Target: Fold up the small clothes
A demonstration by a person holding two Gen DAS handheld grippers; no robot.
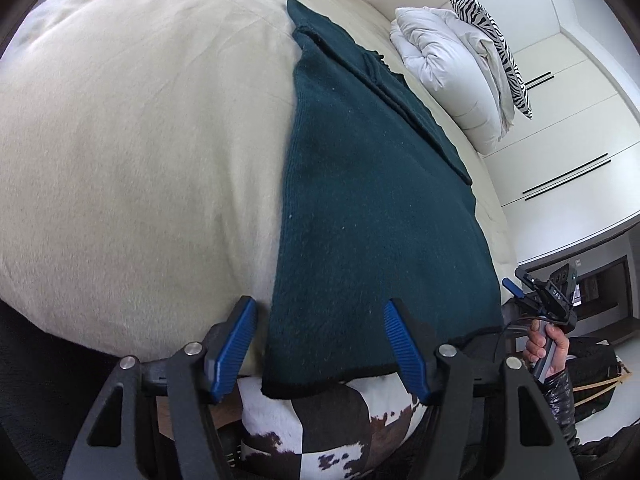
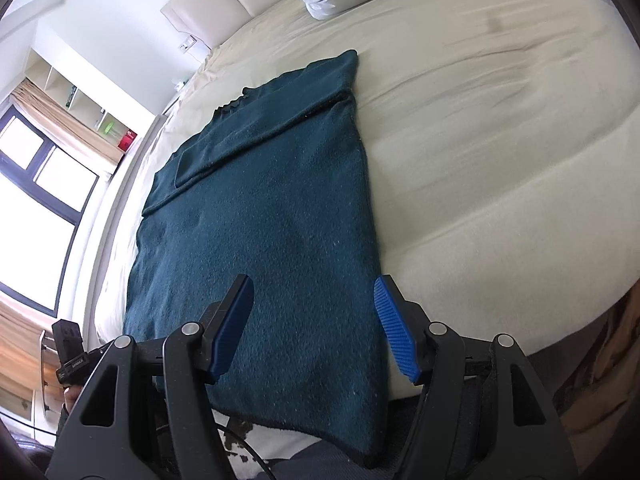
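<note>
A dark teal knit garment [image 1: 360,200] lies flat on the cream bed [image 1: 140,160], its sleeves folded in across the far part and its black-edged hem hanging over the near bed edge. My left gripper [image 1: 320,344] is open and empty, its jaws straddling the hem's left corner. My right gripper [image 2: 314,328] is open and empty over the garment [image 2: 272,220], near its right edge and hem. The right gripper also shows in the left wrist view [image 1: 548,300], held in a hand.
White pillows [image 1: 448,64] and a zebra-print cushion [image 1: 500,48] lie at the head of the bed. White wardrobe doors [image 1: 580,140] stand beyond. A cowhide-pattern cover [image 1: 320,428] sits below the bed edge. A window [image 2: 36,184] is on the left.
</note>
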